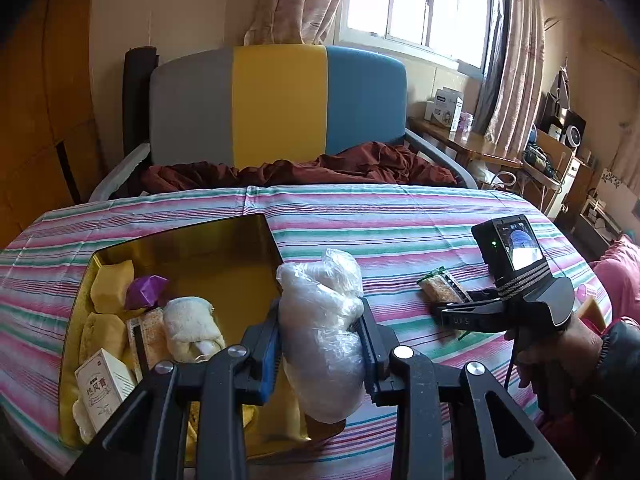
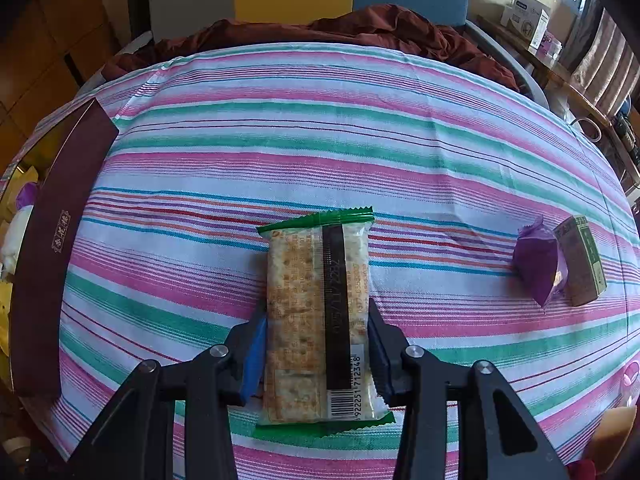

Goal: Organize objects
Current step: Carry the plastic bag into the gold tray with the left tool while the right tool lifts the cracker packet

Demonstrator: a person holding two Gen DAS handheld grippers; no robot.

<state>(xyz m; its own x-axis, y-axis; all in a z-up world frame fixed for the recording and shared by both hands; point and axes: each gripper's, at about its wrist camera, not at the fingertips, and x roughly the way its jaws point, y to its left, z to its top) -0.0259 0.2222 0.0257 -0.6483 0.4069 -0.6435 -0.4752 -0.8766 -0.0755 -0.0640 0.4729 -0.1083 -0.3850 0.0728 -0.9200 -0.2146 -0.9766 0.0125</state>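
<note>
The left gripper (image 1: 320,332) pinches a soft plastic-wrapped bundle (image 1: 320,320) above the near edge of the gold tin (image 1: 192,240) on the striped bed (image 1: 400,216); slick film could slip free and land outside. The right gripper (image 2: 318,344) has its fingers (image 2: 254,352) closed against the sides of a cracker packet (image 2: 316,312) lying on the bed; squeezing harder may crush the crackers.

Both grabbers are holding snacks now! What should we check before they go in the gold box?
1. Left gripper shut on the clear plastic bag: ok.
2. Right gripper shut on the cracker packet: ok.
3. Bag above the gold tin: cannot tell.
4. Free room inside the tin: ok, far half bare.
5. Purple packet and small green box on the striped sheet packed: not ok.
</note>
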